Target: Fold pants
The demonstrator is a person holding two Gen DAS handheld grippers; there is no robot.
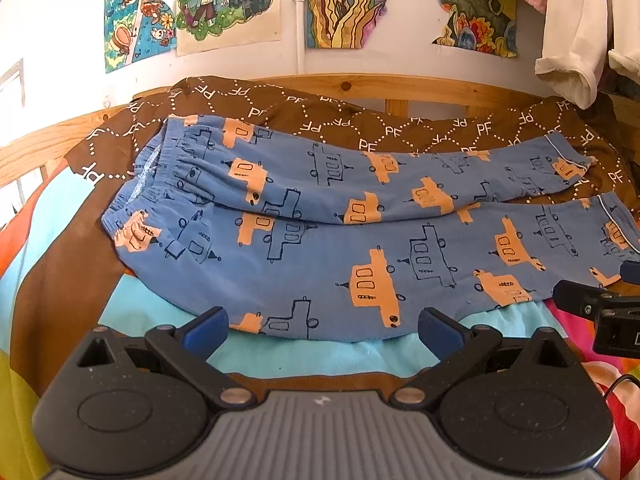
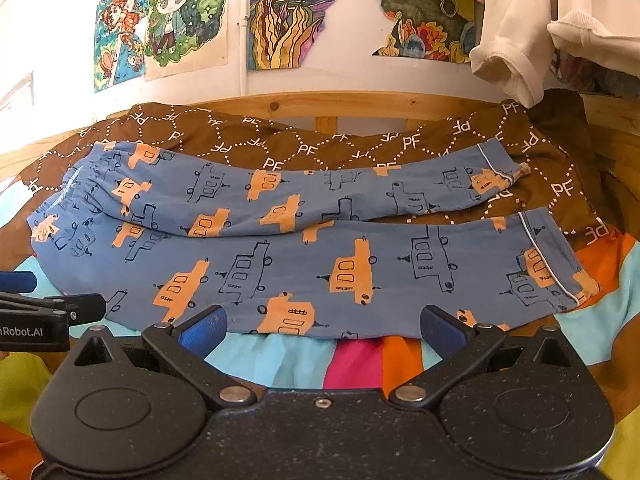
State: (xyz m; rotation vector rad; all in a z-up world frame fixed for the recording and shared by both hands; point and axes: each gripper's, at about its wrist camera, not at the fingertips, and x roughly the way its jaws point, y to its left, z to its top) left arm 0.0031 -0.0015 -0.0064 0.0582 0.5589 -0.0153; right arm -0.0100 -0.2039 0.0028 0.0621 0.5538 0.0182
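Blue pants (image 1: 360,240) with orange and outlined vehicle print lie flat across the bed, waistband (image 1: 160,176) to the left, both legs running right with cuffs (image 2: 552,264) at the right end; far leg sits on the brown "PF" blanket (image 1: 320,120), near leg partly on the multicolour sheet (image 2: 360,360). Legs lie side by side, overlapping near the crotch, apart at the cuffs. Left gripper (image 1: 323,330) has its fingers spread wide, nothing between them, blue pads (image 1: 206,330) just short of the near leg's front edge. Right gripper (image 2: 323,328) likewise spread wide and empty, tips at the near leg's hem edge; contact can't be confirmed. Each gripper shows at the edge of the other's view. Wooden bed rail (image 1: 400,84) behind, drawings (image 2: 288,12) on the wall, white garment (image 2: 520,40) hanging top right
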